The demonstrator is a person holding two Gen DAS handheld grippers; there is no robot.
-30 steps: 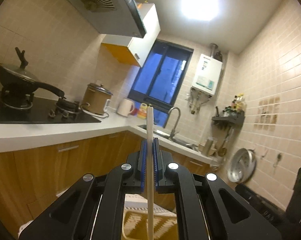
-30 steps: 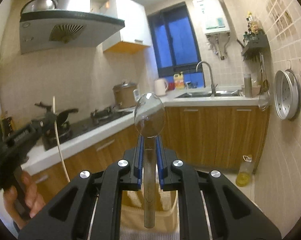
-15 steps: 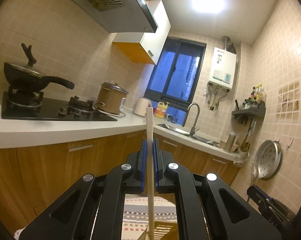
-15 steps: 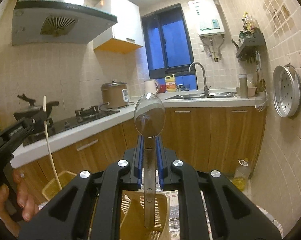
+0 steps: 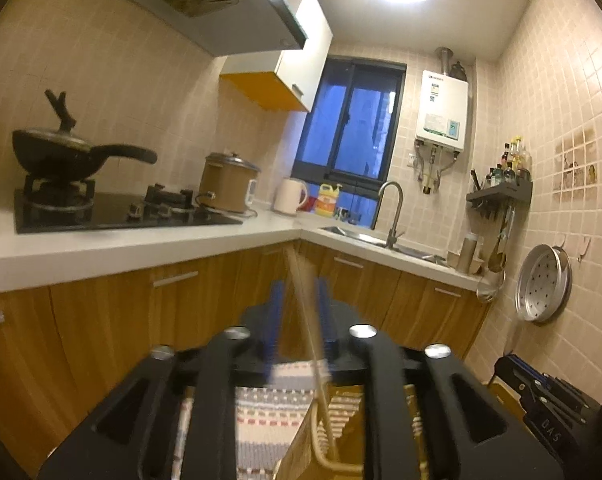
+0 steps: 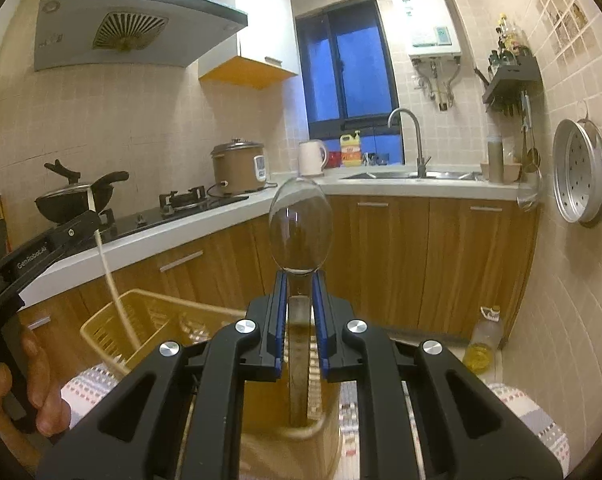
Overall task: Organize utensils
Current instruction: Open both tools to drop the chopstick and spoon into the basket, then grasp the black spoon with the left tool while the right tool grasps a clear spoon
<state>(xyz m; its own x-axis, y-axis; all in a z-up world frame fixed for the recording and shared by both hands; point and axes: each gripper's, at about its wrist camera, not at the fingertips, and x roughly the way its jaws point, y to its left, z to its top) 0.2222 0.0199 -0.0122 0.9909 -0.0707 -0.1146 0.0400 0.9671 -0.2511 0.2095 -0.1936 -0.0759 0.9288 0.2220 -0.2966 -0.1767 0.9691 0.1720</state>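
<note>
R view only: yellow basket; L claw apart, chopstick loose; R claw clamped on spoon.

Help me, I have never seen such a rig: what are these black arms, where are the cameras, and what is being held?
There is no robot. A person holds a hand-operated claw in each hand, and each claw has a wide-angle camera looking forward along its two black fingers. That is why the room looks curved.

In the left-wrist picture, the left claw has its jaws apart. A pale chopstick leans loosely between them, blurred.

In the right-wrist picture, the right claw grips a metal spoon, bowl upward. At the left edge you can see the person's hand holding the other claw.

Below both claws is a yellow basket, and the chopstick's lower end reaches into it.

The countertop carries a pan, a rice cooker and a kettle.
</note>
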